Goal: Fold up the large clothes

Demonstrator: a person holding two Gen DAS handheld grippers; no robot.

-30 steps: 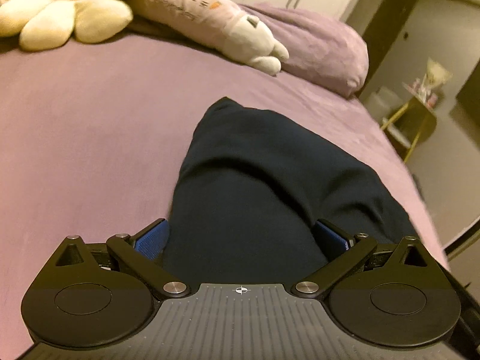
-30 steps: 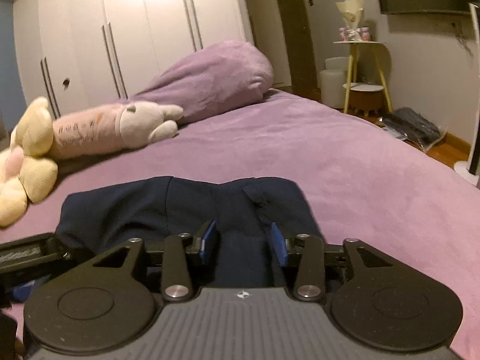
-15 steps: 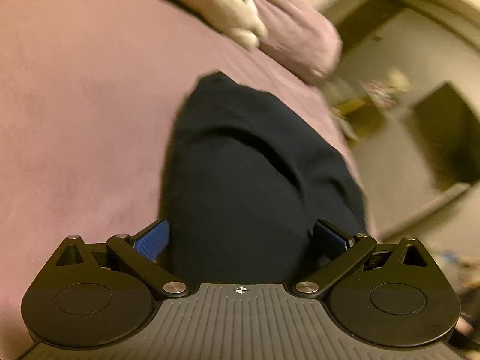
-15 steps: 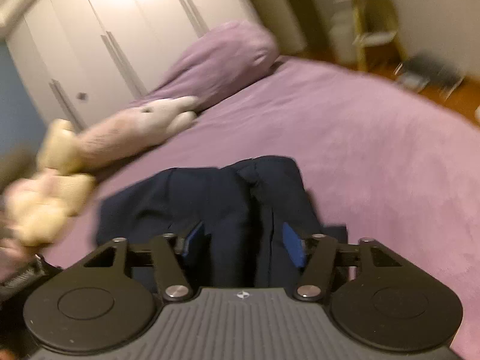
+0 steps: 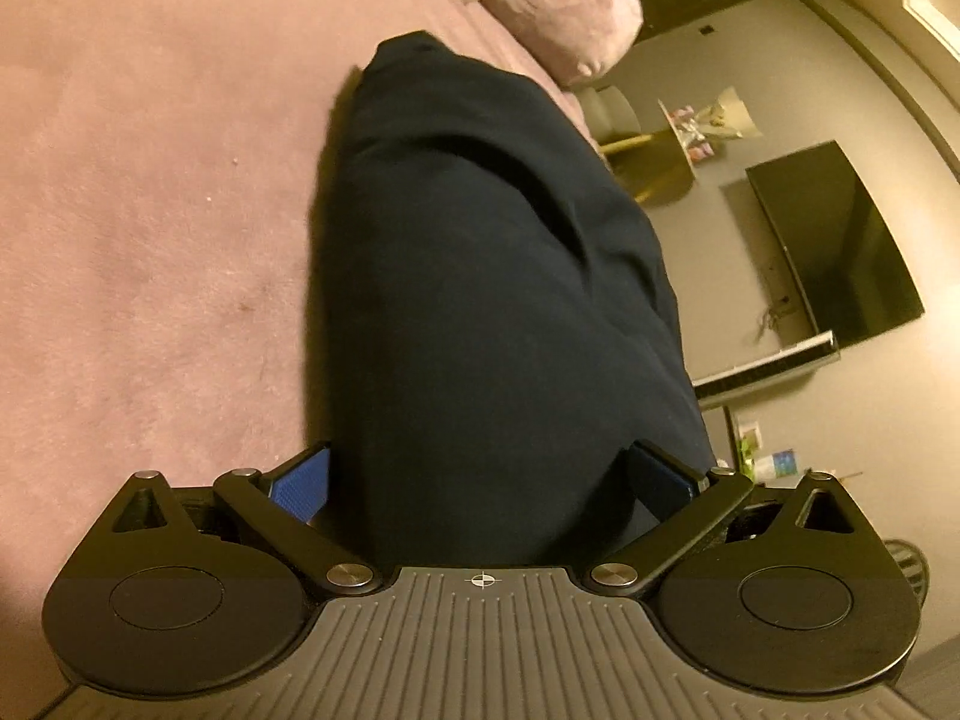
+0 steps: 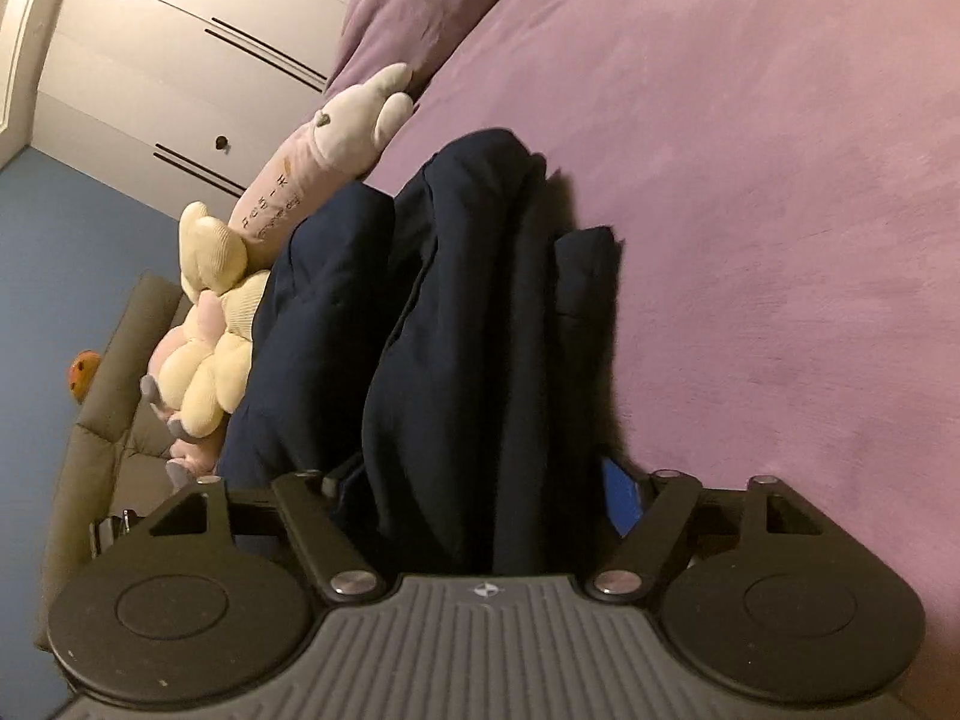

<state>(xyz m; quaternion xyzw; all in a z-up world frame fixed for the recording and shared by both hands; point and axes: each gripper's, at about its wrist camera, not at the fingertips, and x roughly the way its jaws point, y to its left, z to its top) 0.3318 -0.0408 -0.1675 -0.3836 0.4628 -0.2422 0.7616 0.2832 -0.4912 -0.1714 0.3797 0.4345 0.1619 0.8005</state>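
Note:
A folded navy garment [image 5: 492, 276] lies on the purple bed [image 5: 150, 210] and runs away from my left gripper [image 5: 480, 480]. That gripper's jaws stand wide, with the near end of the garment filling the space between the blue pads [image 5: 300, 480]; a sliver of the left pad's face shows bare. In the right wrist view the same garment [image 6: 468, 330] shows its stacked folds side on. My right gripper [image 6: 480, 492] straddles its near end and its jaws are opening. Its right pad [image 6: 618, 498] stands just clear of the cloth; the left pad is hidden behind it.
A long pink plush [image 6: 324, 156] and a cream plush [image 6: 210, 324] lie beside the garment, with a purple pillow [image 6: 432, 0] beyond. White wardrobe doors [image 6: 150, 60] stand behind. Off the bed's edge are a yellow side table [image 5: 660, 162] and a dark screen [image 5: 840, 240].
My right gripper's jaws have spread from a narrow pinch on the cloth to a wide stance. Both views have rolled and tipped downward. The left jaws kept the same width.

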